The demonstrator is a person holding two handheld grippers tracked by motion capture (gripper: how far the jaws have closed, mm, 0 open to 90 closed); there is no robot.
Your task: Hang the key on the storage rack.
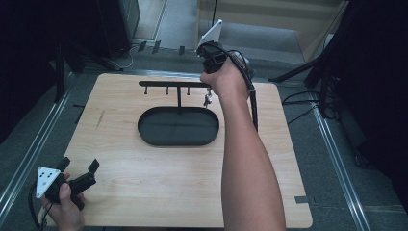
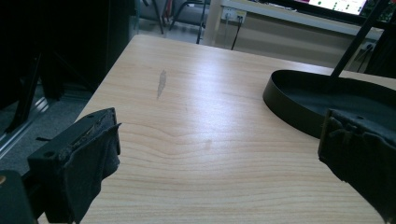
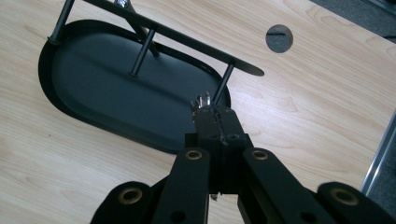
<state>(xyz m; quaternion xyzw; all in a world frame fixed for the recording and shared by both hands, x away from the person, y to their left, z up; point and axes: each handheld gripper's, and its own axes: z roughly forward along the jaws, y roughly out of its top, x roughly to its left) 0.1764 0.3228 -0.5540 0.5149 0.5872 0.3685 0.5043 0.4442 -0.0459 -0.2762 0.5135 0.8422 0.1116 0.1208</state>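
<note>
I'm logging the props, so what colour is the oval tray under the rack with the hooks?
Matte black oval metal tray, clearest in the right gripper view.

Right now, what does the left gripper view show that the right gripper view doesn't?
Left gripper view: the left claw open, holding nothing, and a grey smudge on the table. Right gripper view: the right claw shut on a small metal piece, beside a peg of the black bar, and a round hole in the tabletop. Shared: the black tray and the wooden table.
</note>
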